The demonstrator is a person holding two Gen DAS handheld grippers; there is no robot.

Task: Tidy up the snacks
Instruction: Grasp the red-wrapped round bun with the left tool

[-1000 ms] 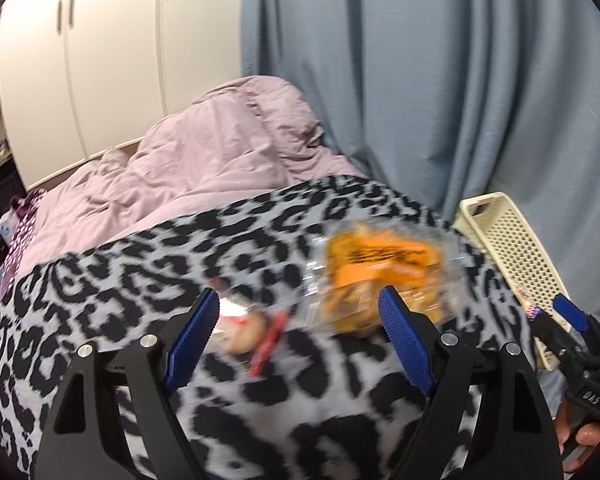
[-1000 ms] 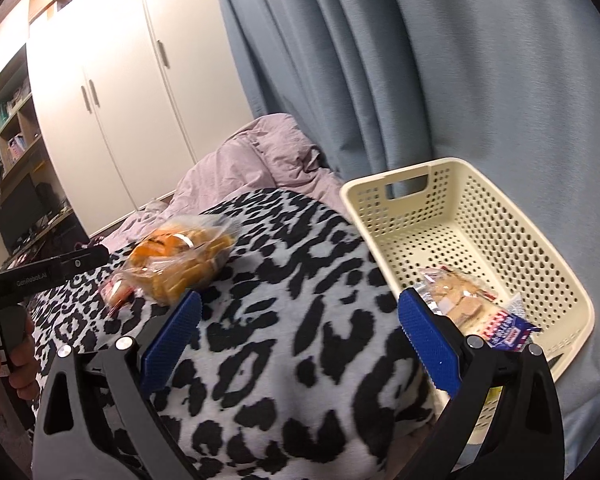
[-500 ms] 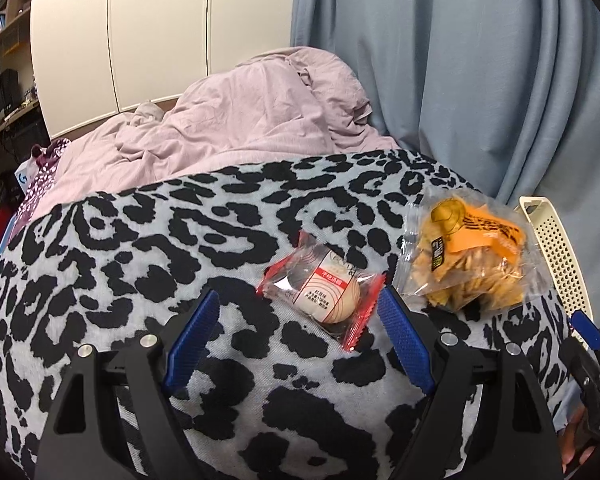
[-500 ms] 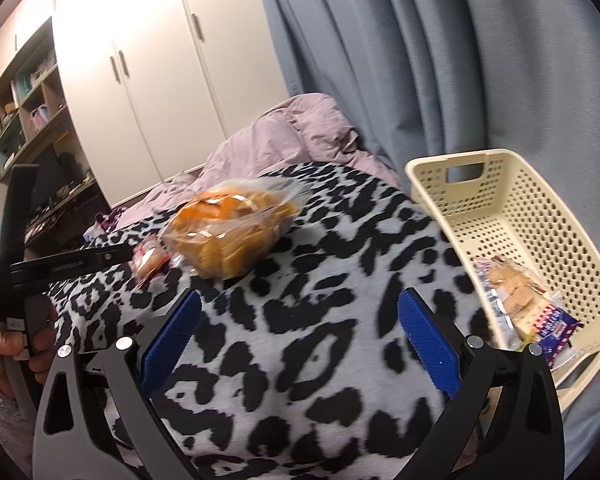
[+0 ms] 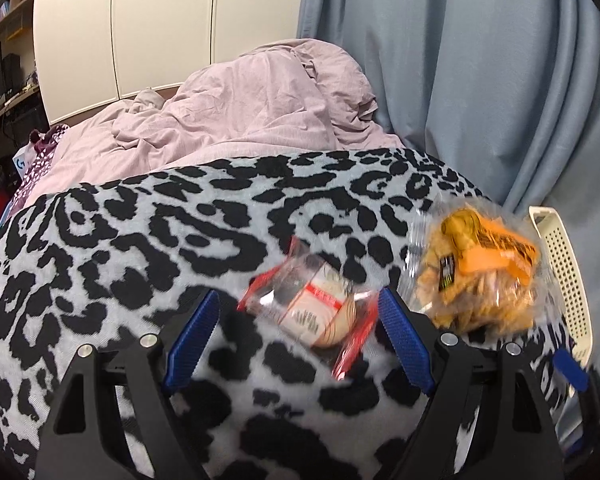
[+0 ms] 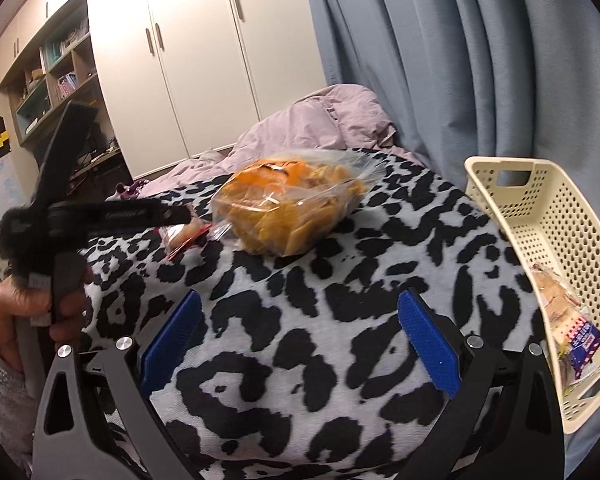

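A red-edged clear bun packet (image 5: 316,312) lies beside an orange cracker bag (image 5: 476,272); cream basket (image 6: 548,248) holds two packets.

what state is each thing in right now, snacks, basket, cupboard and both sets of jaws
left gripper: jaws open, round snack packet between them, not pinched
right gripper: jaws open, nothing between them
round snack packet: sealed, lying on the leopard blanket
orange chip bag: closed, on the blanket, outside the basket
basket: holds sealed packets, not full
cupboard doors: shut
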